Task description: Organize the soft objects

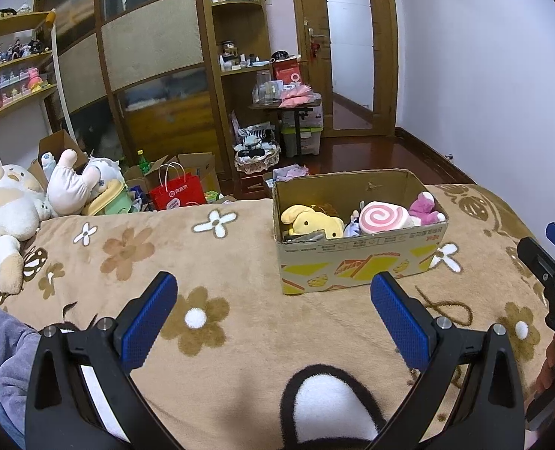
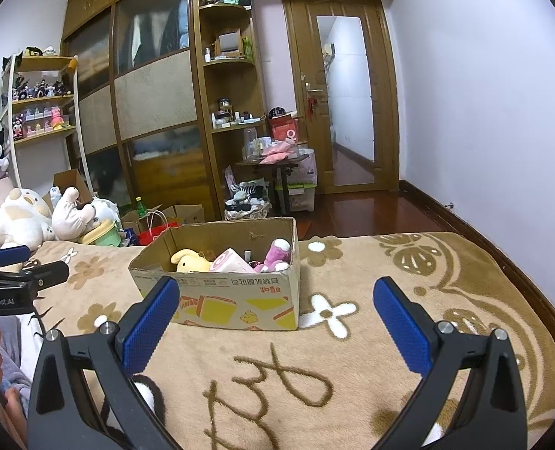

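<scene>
A cardboard box (image 1: 360,262) stands on the brown flowered blanket (image 1: 210,337). In it lie a yellow plush (image 1: 313,221), a pink swirl roll plush (image 1: 382,217) and a purple plush (image 1: 423,208). The box also shows in the right wrist view (image 2: 236,300), with the yellow plush (image 2: 191,260) and the pink roll (image 2: 228,262). My left gripper (image 1: 273,300) is open and empty, in front of the box. My right gripper (image 2: 273,303) is open and empty, near the box's front right. A white and tan plush (image 1: 7,206) and a pale pink plush (image 1: 71,187) lie at the far left.
A red paper bag (image 1: 176,193) and open cartons stand on the floor behind the bed. A wooden wardrobe (image 1: 153,56), shelves with figurines (image 1: 18,75) and a door (image 1: 348,48) line the far wall. The bed's right edge runs near the white wall.
</scene>
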